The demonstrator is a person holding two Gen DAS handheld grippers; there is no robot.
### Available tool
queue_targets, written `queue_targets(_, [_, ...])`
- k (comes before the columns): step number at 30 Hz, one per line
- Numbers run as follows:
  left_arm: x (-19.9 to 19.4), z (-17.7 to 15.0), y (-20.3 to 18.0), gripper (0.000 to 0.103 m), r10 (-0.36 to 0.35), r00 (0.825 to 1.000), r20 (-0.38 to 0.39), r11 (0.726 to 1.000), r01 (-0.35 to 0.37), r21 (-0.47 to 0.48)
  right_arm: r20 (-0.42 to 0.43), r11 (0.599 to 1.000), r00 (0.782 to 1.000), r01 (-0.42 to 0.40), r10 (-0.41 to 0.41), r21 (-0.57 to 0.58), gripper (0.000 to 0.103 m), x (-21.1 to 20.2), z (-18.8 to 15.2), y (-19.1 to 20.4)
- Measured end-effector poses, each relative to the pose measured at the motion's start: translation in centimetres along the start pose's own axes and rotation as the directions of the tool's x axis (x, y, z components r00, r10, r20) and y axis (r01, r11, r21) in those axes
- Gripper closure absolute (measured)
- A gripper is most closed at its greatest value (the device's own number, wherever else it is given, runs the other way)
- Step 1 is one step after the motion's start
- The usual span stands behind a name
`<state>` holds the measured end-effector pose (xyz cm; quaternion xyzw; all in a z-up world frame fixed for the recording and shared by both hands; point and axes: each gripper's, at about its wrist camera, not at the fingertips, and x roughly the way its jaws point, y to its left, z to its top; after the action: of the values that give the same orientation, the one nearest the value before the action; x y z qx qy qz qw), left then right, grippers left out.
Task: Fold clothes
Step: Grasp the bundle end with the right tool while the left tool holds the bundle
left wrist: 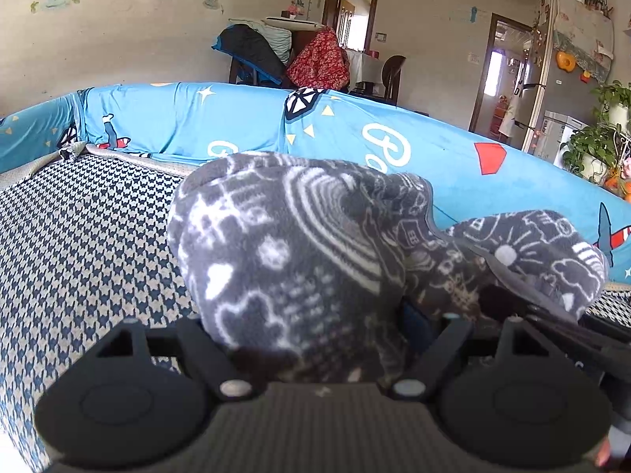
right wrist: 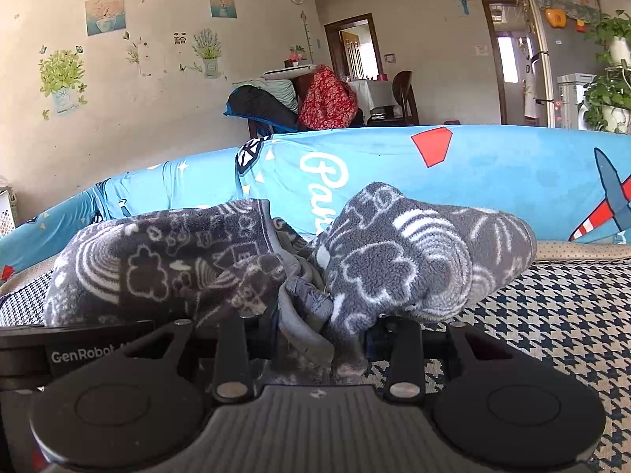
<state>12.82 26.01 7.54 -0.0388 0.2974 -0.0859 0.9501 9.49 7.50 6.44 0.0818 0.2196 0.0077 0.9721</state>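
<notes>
Left wrist view: fleece [left wrist: 299,252] bunched in left gripper [left wrist: 315,339], jaws wide, pinching thick fold. Right gripper [right wrist: 311,335] pinches hem. Garment spans both, above sofa seat [left wrist: 79,236], long axis side-to-side.

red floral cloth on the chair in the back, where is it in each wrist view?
Left wrist: red floral cloth upper centre, above the blue sofa back, left of the doorway.
Right wrist: red floral cloth upper centre, just above the sofa back.
Shared landmark: white cursive lettering on the blue sofa cover.
</notes>
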Motion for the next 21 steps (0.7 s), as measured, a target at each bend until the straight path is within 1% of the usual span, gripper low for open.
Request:
queue_targets(7, [-0.2,0.0,1.2,0.023,0.013,1.0,0.007,1.0,-0.013,-0.003,-0.005,1.0,1.0,-0.015,0.015,-0.009,0.066,0.7,0.1,0.9])
queue_targets(21, [-1.7,-1.1,5.0,0.023,0.075,0.997,0.012,0.997,-0.075,-0.035,-0.029,0.997,0.997,-0.076,0.076,-0.015,0.066,2.6,-0.2,3.8])
